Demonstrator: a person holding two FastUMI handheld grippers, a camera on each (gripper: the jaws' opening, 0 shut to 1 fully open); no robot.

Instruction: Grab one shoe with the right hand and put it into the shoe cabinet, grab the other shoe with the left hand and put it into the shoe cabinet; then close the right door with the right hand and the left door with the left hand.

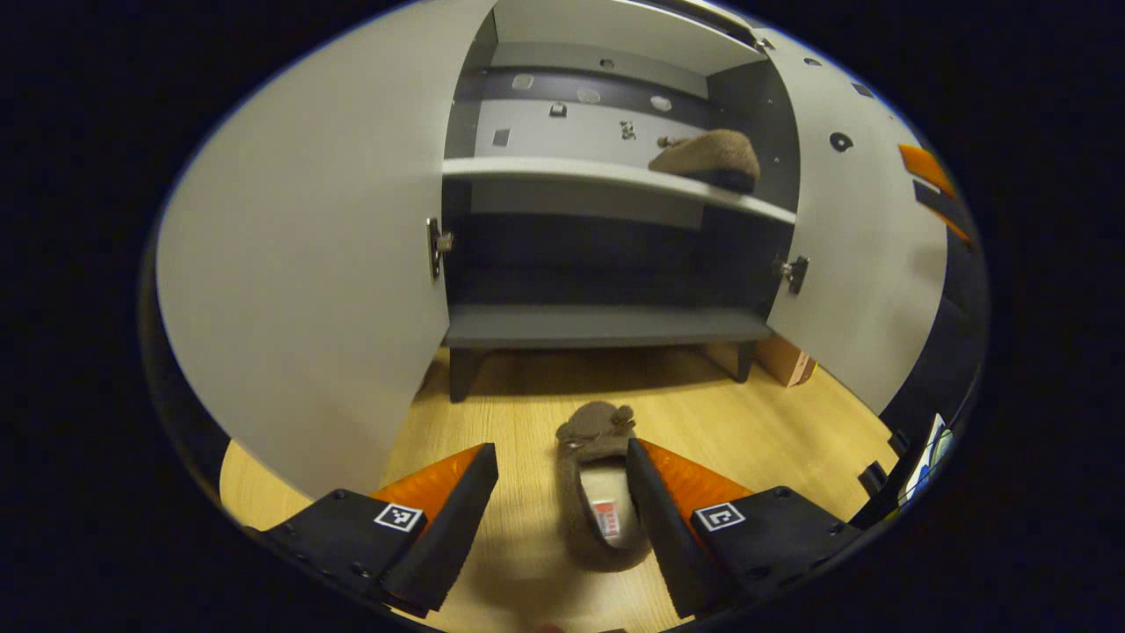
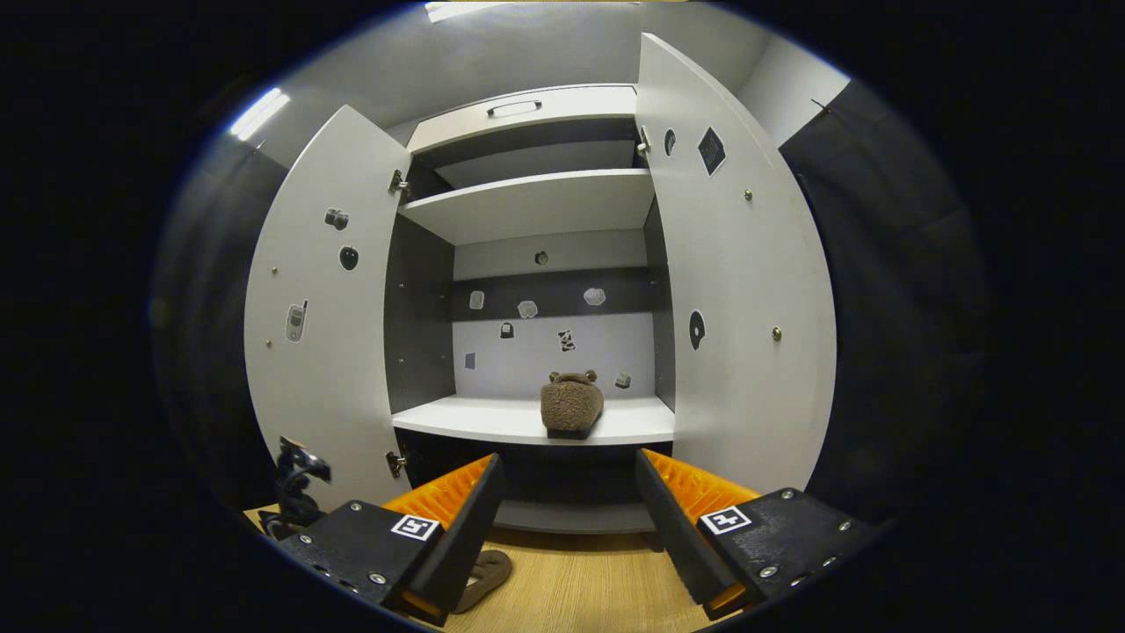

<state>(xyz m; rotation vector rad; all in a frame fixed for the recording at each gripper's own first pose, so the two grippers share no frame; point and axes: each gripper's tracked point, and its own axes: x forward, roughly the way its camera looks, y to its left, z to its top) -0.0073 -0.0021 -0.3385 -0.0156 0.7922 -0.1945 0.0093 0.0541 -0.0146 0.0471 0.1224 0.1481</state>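
Left gripper [image 1: 562,501]: jaws spread, empty, hanging low over the floor [image 1: 756,431]. Second shoe [image 1: 598,483] on the floor in front of the shoe cabinet [image 1: 606,325], toe toward it, lying nearer the right-hand finger than the left. Recommended: shift sideways to centre the shoe between the jaws, descend, pinch across the side walls near mid-length, lift level. Right gripper [image 2: 562,519]: jaws spread, empty, facing the cabinet. First shoe [image 2: 571,403] already on the middle shelf [image 2: 475,420], right of centre. Free shelf to its left judged the proper landing spot. Left door [image 2: 316,308] and right door [image 2: 738,290] both wide open; closing not yet due.
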